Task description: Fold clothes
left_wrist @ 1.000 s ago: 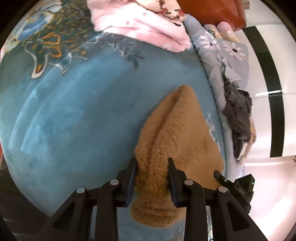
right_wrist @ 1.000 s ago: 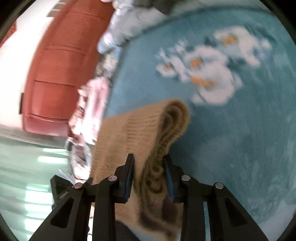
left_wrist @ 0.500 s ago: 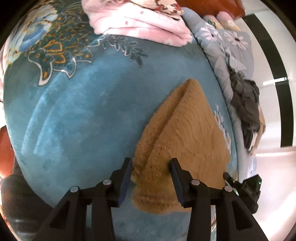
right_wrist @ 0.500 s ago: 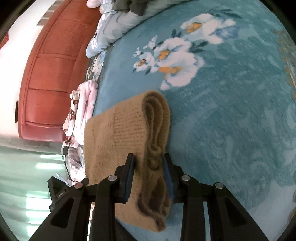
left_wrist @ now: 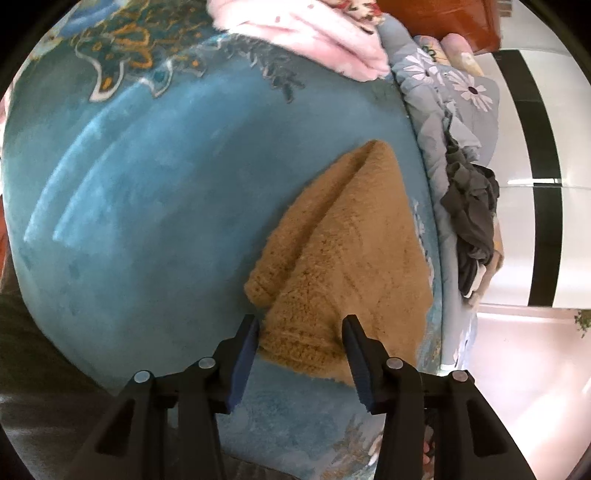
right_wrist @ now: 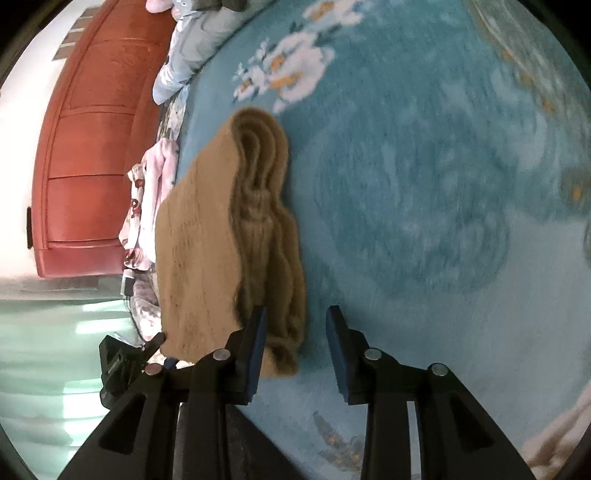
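Tan fuzzy knit sweater point(left_wrist: 343, 258), folded in layers, lies flat on teal floral plush blanket point(left_wrist: 155, 206). Left gripper point(left_wrist: 301, 341) fingers apart, sweater's near hem between them, not pinched. Right gripper point(right_wrist: 295, 332) fingers spread wide, folded edge beside its left finger. Pink folded garment point(left_wrist: 314, 33) at blanket's far end.

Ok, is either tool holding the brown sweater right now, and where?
Neither. Both the left tool and right tool stand open; the folded brown sweater lies on the blue blanket, its near edge between the fingers.
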The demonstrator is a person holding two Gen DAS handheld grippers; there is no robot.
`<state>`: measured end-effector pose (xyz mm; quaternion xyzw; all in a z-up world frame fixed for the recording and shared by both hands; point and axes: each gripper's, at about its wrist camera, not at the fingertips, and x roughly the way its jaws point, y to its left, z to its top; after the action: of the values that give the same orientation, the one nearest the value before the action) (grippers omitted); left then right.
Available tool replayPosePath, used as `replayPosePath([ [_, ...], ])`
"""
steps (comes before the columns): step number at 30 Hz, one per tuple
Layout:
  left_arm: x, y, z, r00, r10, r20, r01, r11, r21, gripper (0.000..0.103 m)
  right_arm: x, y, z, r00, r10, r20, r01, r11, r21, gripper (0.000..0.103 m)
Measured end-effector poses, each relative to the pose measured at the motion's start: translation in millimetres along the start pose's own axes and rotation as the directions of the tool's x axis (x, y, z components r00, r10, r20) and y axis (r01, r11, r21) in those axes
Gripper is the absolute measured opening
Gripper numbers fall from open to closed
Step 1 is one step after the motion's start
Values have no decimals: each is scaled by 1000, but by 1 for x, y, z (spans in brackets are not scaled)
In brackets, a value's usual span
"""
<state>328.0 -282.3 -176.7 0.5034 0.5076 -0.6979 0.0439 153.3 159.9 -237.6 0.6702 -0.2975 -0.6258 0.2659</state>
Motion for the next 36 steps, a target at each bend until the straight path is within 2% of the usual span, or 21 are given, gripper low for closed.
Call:
replayPosePath([
  [1,-2,-2,0,1000,1,5,-1,1000,10,44,0,0,-3,1000,6,3,-6,1000,7,34],
  [7,-7,-4,-3,1000,-11,19,11,1000,29,42,-22,0,-12,997,31,69,-32,999,5,35],
  [10,-7,-1,-4,1000,-11,14,11,1000,25,42,-28,1,-14,994,69,90,-69,998,-1,49],
  [13,-7,2,-3,1000,-19,8,19,1000,10,42,-19,7,-15,995,70,72,-69,998,-8,50],
  [17,-8,1,-2,1000,-23,18,23,1000,11,42,3,17,-17,999,31,29,-31,999,-24,50],
  [20,-10,-7,-2,999,-20,48,18,999,43,34,15,27,-18,1000,-12,-10,12,999,-52,49],
  [21,-10,-10,-1,999,-15,52,12,998,56,32,17,30,-18,999,-39,-23,37,997,-69,48],
  [24,-12,-22,3,998,13,59,-20,994,108,28,18,37,-17,995,-94,-35,91,991,-98,33],
  [26,-13,-33,9,998,2,63,-11,990,143,27,12,39,-15,995,-93,-35,89,991,-102,20],
  [29,-19,-56,20,996,-27,82,9,979,205,26,0,49,-9,997,-64,-31,60,992,-114,10],
  [31,-27,-72,27,992,-60,112,30,967,254,26,-13,62,-6,1000,-3,9,4,989,-145,9],
  [33,-31,-75,30,988,-51,146,9,961,276,26,-24,78,-2,997,53,48,-43,980,-194,8],
  [34,-31,-73,31,987,-36,159,-10,960,279,26,-24,84,-2,997,53,52,-41,975,-217,8],
  [36,-16,-54,32,992,20,128,-50,971,236,26,-18,85,-2,999,14,42,-3,969,-246,8],
])
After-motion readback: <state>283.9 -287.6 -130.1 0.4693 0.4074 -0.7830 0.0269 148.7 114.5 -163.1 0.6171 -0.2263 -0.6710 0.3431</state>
